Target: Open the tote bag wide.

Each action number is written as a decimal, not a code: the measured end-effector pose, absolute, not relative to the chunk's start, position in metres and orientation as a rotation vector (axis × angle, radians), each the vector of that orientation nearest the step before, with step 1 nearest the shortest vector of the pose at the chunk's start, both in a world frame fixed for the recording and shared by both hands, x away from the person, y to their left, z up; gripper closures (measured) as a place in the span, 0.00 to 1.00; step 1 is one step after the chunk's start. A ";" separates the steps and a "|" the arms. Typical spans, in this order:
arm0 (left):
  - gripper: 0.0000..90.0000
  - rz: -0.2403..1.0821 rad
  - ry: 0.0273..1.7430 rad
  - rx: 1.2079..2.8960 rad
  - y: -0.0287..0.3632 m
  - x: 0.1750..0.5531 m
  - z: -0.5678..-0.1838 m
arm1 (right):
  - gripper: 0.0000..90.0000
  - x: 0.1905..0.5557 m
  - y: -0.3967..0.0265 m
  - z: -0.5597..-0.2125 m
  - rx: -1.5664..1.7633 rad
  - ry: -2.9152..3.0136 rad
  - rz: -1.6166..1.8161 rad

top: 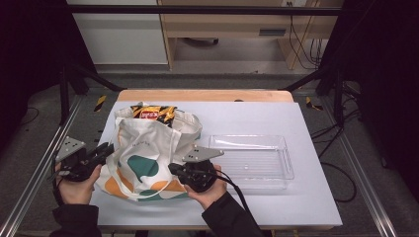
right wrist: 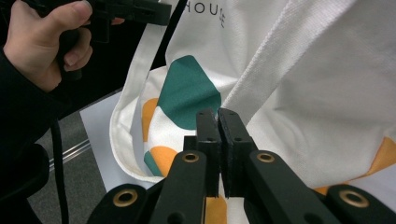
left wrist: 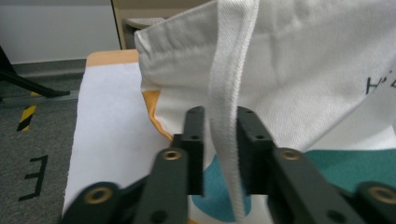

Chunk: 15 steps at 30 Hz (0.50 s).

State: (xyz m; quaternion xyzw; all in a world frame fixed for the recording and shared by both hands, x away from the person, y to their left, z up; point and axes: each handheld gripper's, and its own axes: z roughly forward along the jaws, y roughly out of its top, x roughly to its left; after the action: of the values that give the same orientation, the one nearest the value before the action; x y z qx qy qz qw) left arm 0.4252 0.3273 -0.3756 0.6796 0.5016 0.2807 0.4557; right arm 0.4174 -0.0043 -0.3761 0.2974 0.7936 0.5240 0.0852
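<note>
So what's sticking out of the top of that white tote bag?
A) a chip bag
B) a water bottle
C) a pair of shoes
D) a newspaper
A: in the high view a crinkled yellow and orange chip bag with a red logo pokes out of the open mouth of the tote bag.
</note>
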 end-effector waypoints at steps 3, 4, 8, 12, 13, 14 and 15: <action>0.96 0.694 1.230 1.678 0.328 0.421 -0.377 | 0.96 0.419 -0.005 -0.378 0.900 2.354 1.565; 0.97 0.697 1.229 1.681 0.328 0.419 -0.377 | 0.94 0.420 -0.006 -0.378 0.900 2.351 1.570; 0.97 0.707 1.218 1.698 0.326 0.414 -0.379 | 0.82 0.424 -0.006 -0.377 0.923 2.318 1.577; 0.97 0.716 1.209 1.701 0.328 0.407 -0.382 | 0.70 0.426 -0.004 -0.374 0.932 2.262 1.583; 0.97 0.714 1.206 1.700 0.330 0.405 -0.383 | 0.67 0.426 -0.004 -0.372 0.931 2.240 1.591; 0.97 0.713 1.206 1.698 0.331 0.403 -0.384 | 0.63 0.428 -0.004 -0.369 0.935 2.215 1.601; 0.97 0.707 1.207 1.693 0.332 0.402 -0.385 | 0.58 0.431 -0.002 -0.364 0.941 2.174 1.607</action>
State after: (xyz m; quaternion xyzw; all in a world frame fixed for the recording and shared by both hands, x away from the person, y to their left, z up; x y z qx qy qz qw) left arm 0.4015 0.3324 -0.3852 0.6865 0.4893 0.2868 0.4551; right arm 0.4308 -0.0021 -0.3642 0.3257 0.7520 0.5560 0.1388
